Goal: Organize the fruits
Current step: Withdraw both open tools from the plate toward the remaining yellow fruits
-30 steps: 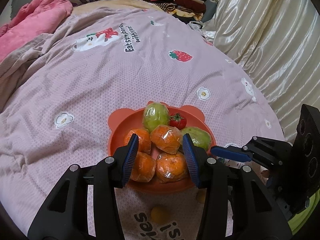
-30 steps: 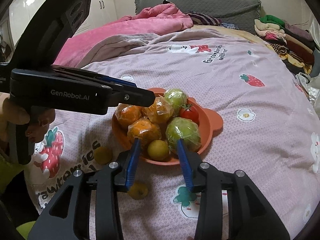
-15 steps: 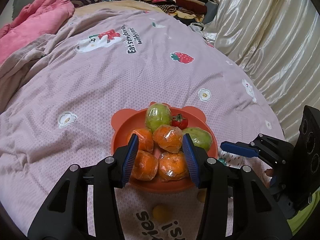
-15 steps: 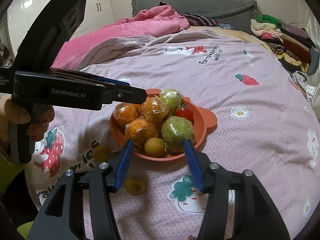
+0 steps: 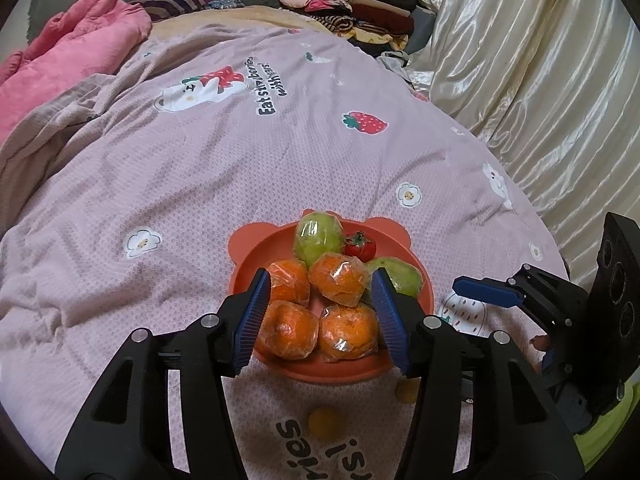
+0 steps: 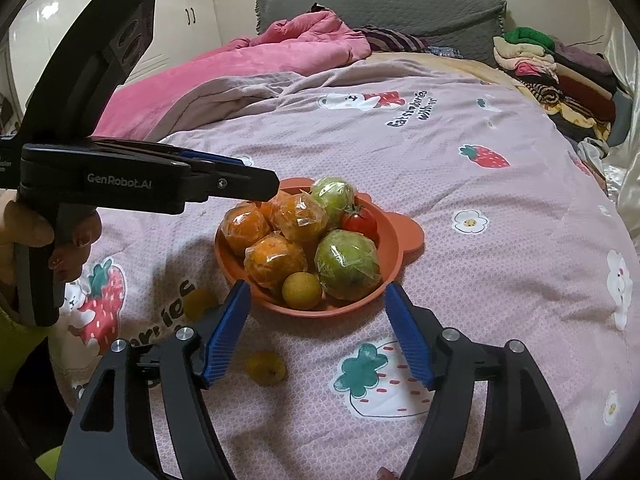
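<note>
Both pairs of jaws have just been opening: the right hand-held gripper (image 6: pixel 316 328) much wider than a second ago, the left hand-held gripper (image 5: pixel 320 312) only a little, while the fruit in the bowl lies as it did. The right one now stands wide open just short of the near rim of the orange bowl (image 6: pixel 400 248), with nothing between its blue pads; a small yellow fruit (image 6: pixel 266 368) lies on the bedspread (image 6: pixel 480 184) near its left finger, untouched. The left one hovers over the bowl with its jaws partly apart; four wrapped oranges (image 5: pixel 288 328) show in the gap between them, but whether the pads touch the wrapping cannot be told, and none is lifted.

The bowl sits on the pink printed bedspread and holds the wrapped oranges, two wrapped green fruits (image 6: pixel 346 266), a small tomato (image 6: pixel 359 222) and another small yellow fruit (image 6: pixel 302 290) at its near edge. A third yellow fruit (image 6: pixel 200 302) lies on the cover just left of the bowl. In the right wrist view a hand (image 6: pixel 28 236) grips the handle of the left gripper.
</note>
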{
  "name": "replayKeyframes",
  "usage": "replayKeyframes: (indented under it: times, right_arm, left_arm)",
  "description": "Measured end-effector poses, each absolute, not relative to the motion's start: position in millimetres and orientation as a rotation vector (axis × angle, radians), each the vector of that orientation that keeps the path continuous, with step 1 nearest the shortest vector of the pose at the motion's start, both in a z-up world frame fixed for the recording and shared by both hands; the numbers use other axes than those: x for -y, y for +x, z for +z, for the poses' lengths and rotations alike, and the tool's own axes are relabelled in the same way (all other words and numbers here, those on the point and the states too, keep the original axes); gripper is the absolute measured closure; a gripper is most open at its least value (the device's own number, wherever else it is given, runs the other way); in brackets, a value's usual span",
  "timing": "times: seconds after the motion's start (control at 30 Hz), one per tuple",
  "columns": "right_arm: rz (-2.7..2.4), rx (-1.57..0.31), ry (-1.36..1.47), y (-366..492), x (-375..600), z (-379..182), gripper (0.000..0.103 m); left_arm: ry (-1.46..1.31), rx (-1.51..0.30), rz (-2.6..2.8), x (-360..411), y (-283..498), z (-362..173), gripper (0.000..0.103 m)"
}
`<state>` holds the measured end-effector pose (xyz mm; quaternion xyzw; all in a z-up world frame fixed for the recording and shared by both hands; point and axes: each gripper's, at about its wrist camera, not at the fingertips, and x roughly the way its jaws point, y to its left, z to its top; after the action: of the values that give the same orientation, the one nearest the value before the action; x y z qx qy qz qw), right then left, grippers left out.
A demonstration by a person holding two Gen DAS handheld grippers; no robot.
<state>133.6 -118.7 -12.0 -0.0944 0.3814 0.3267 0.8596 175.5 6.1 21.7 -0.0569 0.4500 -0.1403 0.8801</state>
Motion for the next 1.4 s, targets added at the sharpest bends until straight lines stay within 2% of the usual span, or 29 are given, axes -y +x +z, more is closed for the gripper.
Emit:
replayKeyframes:
  times: [0.67, 0.73, 1.4]
  right_arm:
    - [0.661, -0.795, -0.190, 130, 124, -9, 0.022]
    - [0.658, -0.794, -0.188, 130, 125, -9, 0.020]
    - [0.621, -0.774, -0.188, 123, 130, -2, 0.009]
  left_arm:
    - [-0.133, -0.896, -0.285, -13, 165, 30, 0.041]
    - [-0.135, -0.892, -0.282, -13, 164, 30, 0.036]
    - [-0.161, -0.866, -0.257, -21, 155, 37, 0.014]
